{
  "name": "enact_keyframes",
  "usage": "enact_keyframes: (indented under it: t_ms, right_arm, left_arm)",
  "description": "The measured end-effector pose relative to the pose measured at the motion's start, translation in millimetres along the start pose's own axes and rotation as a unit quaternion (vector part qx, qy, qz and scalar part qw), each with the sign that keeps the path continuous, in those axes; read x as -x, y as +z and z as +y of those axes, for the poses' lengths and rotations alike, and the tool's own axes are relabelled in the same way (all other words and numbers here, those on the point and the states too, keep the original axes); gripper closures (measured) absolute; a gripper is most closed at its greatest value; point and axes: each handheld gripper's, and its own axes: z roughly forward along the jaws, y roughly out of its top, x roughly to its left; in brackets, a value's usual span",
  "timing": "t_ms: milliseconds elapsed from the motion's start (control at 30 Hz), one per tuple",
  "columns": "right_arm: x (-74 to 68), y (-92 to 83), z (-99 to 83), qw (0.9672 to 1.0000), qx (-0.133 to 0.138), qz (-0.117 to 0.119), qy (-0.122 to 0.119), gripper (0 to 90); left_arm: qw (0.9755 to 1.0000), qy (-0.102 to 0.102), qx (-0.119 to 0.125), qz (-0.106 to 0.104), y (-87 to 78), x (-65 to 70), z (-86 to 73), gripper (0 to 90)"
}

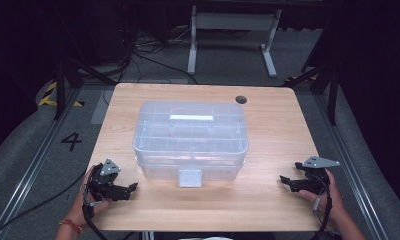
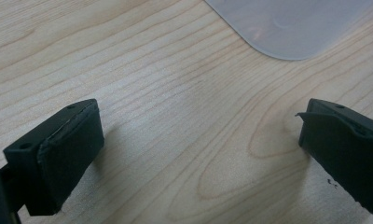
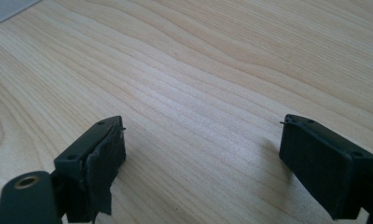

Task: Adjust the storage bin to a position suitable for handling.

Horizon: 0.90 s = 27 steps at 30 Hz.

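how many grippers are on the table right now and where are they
2. The left gripper rests at the table's near-left corner, jaws open; the right gripper rests at the near-right edge, jaws open too. The clear plastic box stands between them, touching neither.

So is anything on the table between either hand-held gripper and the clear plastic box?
Nothing visible. Bare wood lies between the left hand-held gripper and the clear plastic box, and between the right hand-held gripper and it.
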Motion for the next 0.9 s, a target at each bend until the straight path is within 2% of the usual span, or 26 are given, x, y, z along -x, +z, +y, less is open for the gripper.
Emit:
enact_keyframes:
  t_ms: [167,600,900]
  right_arm:
    - [0.3,-0.2,-0.2,1.0,0.0,0.0,0.0,14.1]
    - [1.4,-0.3,0.3,1.0,-0.003,0.002,-0.003,13.8]
    - [-2.6,-4.5,3.8,0.9997,0.001,0.001,-0.023,23.5]
  left_arm:
    - [0.9999,0.011,0.0,-0.007,0.7,-2.3,0.9,0.1]
    - [1.0,0.008,0.001,-0.006,0.9,-2.3,1.1,0.6]
    - [0.9999,0.01,0.0,-0.006,0.7,-2.8,1.0,0.6]
